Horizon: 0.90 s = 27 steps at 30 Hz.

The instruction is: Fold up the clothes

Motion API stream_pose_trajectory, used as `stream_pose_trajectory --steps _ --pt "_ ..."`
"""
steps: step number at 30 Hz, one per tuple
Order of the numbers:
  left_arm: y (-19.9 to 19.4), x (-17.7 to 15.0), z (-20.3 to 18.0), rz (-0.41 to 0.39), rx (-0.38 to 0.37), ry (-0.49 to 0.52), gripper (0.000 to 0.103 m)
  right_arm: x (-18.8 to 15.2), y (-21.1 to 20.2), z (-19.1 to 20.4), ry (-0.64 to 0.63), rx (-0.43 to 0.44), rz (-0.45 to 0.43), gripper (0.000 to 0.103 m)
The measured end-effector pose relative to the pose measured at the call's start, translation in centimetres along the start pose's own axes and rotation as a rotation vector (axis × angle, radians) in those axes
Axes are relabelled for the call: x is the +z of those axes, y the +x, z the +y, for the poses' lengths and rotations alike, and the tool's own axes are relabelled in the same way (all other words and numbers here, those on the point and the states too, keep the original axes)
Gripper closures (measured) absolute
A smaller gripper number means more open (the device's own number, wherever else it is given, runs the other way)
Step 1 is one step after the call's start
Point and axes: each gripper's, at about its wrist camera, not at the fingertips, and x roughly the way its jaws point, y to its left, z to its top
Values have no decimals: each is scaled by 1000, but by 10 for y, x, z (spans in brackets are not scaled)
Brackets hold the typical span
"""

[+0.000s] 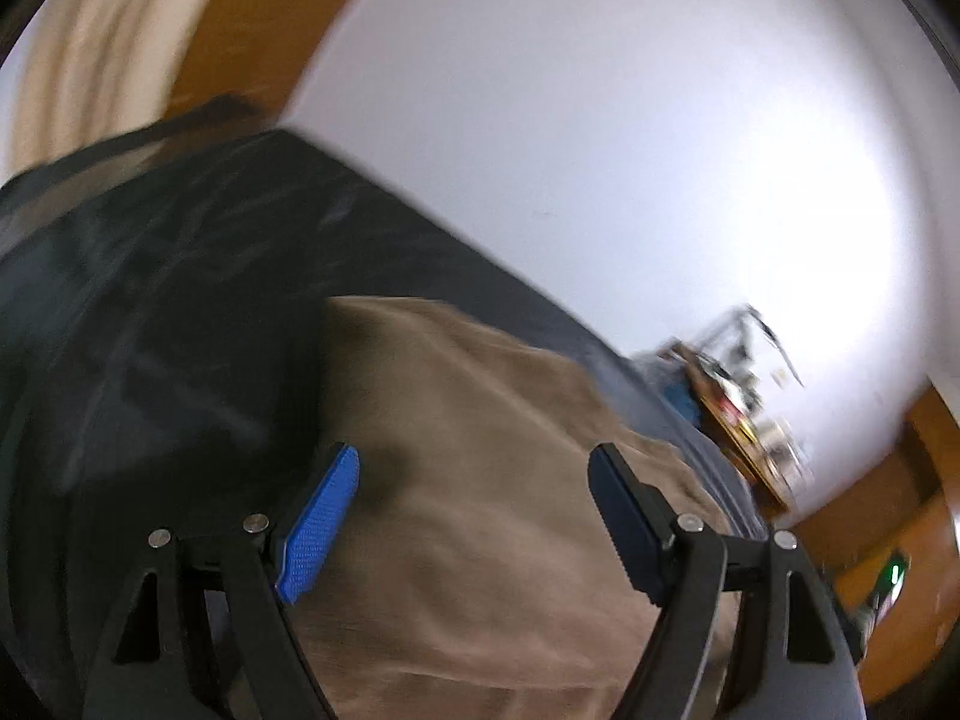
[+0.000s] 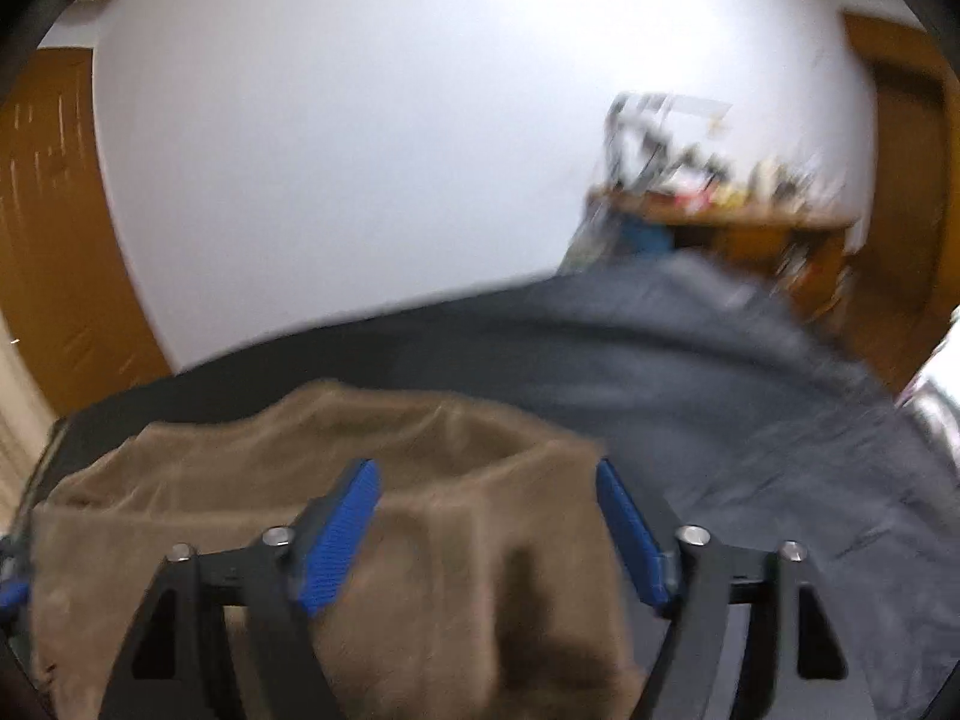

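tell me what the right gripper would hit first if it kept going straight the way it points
Most likely the brown garment: its bunched folds lie right ahead of the open right gripper, on the dark cover. The picture is blurred, so depth is uncertain.

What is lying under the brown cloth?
The brown soft fabric garment lies on a dark blue-grey cloth-covered surface, which shows around it in both views. Whatever is directly beneath the garment is covered and cannot be seen.
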Motion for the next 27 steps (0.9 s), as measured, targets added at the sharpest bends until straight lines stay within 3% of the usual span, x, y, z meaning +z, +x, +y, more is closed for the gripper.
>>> stream_pose_trajectory --steps 2,3,5,7,8,10,13,18,22,27 --pt "3 -5 -16 24 -57 80 21 4 -13 -1 -3 -15 -72 25" --pt "11 -10 -22 61 -61 104 21 4 -16 1 1 44 -72 25" --pt "26 -18 -32 134 -68 153 21 2 -6 8 12 210 18 25" --pt "46 -25 -27 211 46 162 21 -3 9 18 11 353 132 25" --pt "51 -26 -22 221 98 169 21 -8 18 25 -4 383 192 25" --pt "56 -27 -19 225 177 197 21 -20 38 40 -72 342 298 25" --pt "57 -29 -21 208 257 262 21 -37 63 52 -185 225 372 25" --pt "57 -29 -22 198 317 315 21 -51 65 77 -363 118 331 25" --pt "60 -25 -19 190 317 296 21 -48 64 71 -338 137 321 25" --pt "59 -28 -24 173 336 282 21 -29 33 61 -227 246 197 25"
